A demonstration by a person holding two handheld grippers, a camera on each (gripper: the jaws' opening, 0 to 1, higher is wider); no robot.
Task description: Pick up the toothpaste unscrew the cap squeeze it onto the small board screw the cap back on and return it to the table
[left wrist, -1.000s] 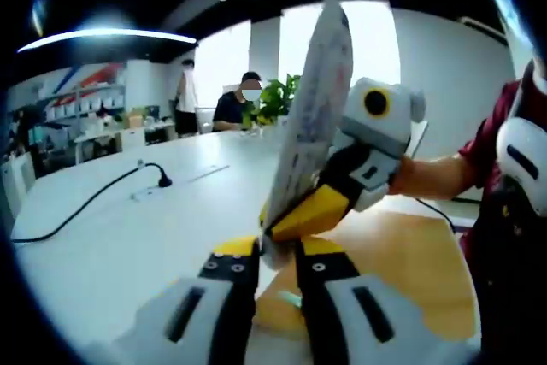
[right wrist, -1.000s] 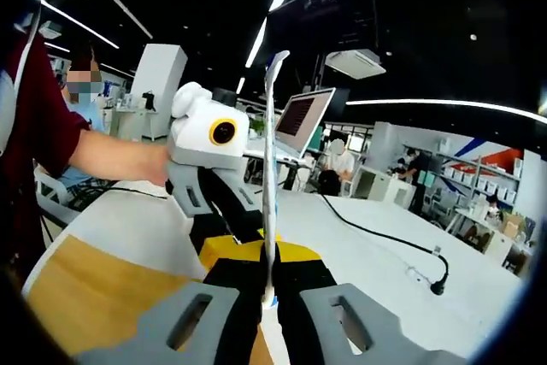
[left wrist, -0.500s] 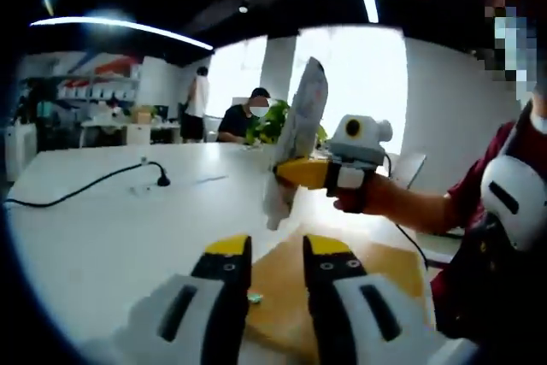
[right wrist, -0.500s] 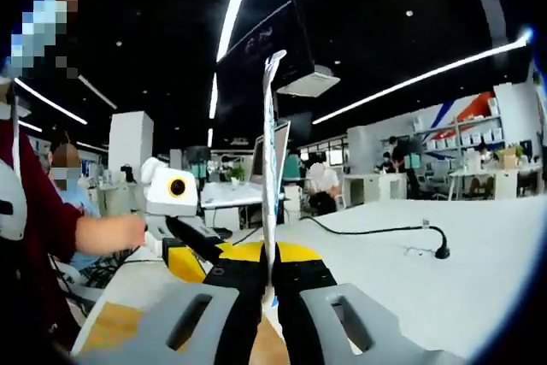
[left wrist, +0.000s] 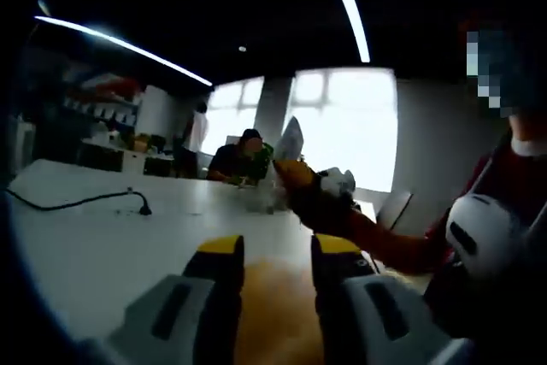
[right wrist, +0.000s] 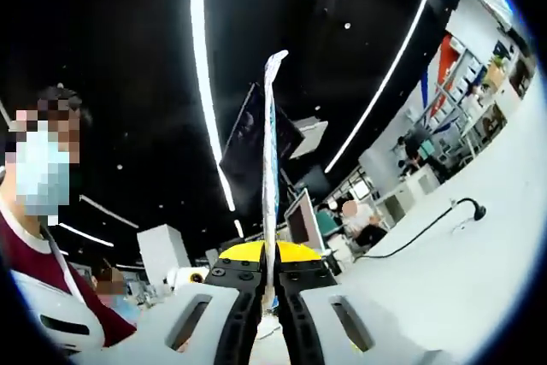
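We see the right gripper [right wrist: 267, 284] with jaws clamped on a thin white-and-blue toothpaste tube [right wrist: 271, 168] standing edge-on, white bench [right wrist: 461, 271] behind.

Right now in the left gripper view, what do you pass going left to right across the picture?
Black cable on the white table → left tongs, open → toothpaste tube held up by the right tongs → the person's forearm → white shoulder piece.

Both views dim and motion-soft, strip lights [right wrist: 198, 83] streaking the dark ceiling, window [left wrist: 346, 121] glaring at centre, edges bowed by the fisheye lens.
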